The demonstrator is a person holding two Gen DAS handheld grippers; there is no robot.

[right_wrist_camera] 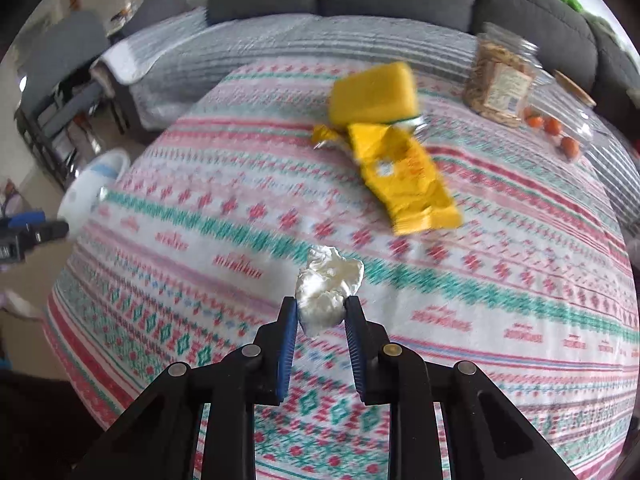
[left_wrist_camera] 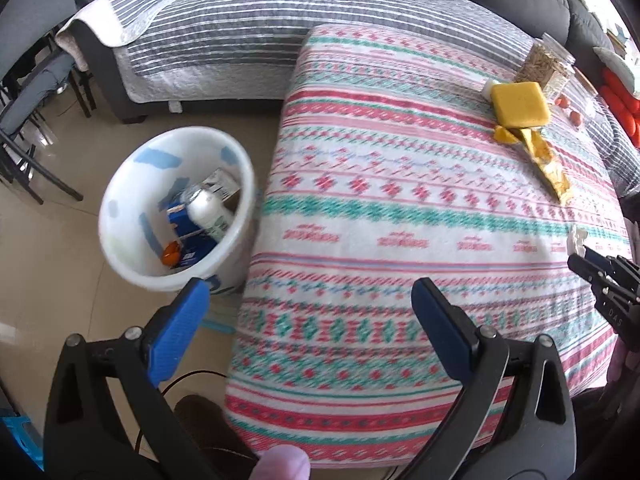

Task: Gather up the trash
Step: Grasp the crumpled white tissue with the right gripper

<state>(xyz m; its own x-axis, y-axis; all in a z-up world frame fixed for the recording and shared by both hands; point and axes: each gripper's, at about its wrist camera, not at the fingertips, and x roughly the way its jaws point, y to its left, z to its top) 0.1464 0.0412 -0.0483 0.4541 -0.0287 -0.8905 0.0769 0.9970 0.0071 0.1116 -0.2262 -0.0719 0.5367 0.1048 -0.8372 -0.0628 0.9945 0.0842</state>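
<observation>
My right gripper (right_wrist_camera: 321, 307) is shut on a crumpled white tissue (right_wrist_camera: 326, 286) and holds it over the patterned tablecloth (right_wrist_camera: 480, 280). It shows at the right edge of the left wrist view (left_wrist_camera: 580, 254) with the tissue (left_wrist_camera: 576, 240). My left gripper (left_wrist_camera: 308, 296) is open and empty, over the table's left edge beside the white bin (left_wrist_camera: 120, 236). The bin holds a white bottle (left_wrist_camera: 210, 212), blue boxes and an orange piece. A yellow wrapper (right_wrist_camera: 404, 176) (left_wrist_camera: 548, 160) lies on the table next to a yellow sponge (right_wrist_camera: 374, 94) (left_wrist_camera: 520, 104).
A clear jar of snacks (right_wrist_camera: 500, 80) and small orange fruits (right_wrist_camera: 552, 128) in a clear box stand at the table's far right. A grey sofa with a striped cover (left_wrist_camera: 240, 32) runs behind. Dark chairs (left_wrist_camera: 28, 92) stand at left. The bin (right_wrist_camera: 94, 188) sits on the floor.
</observation>
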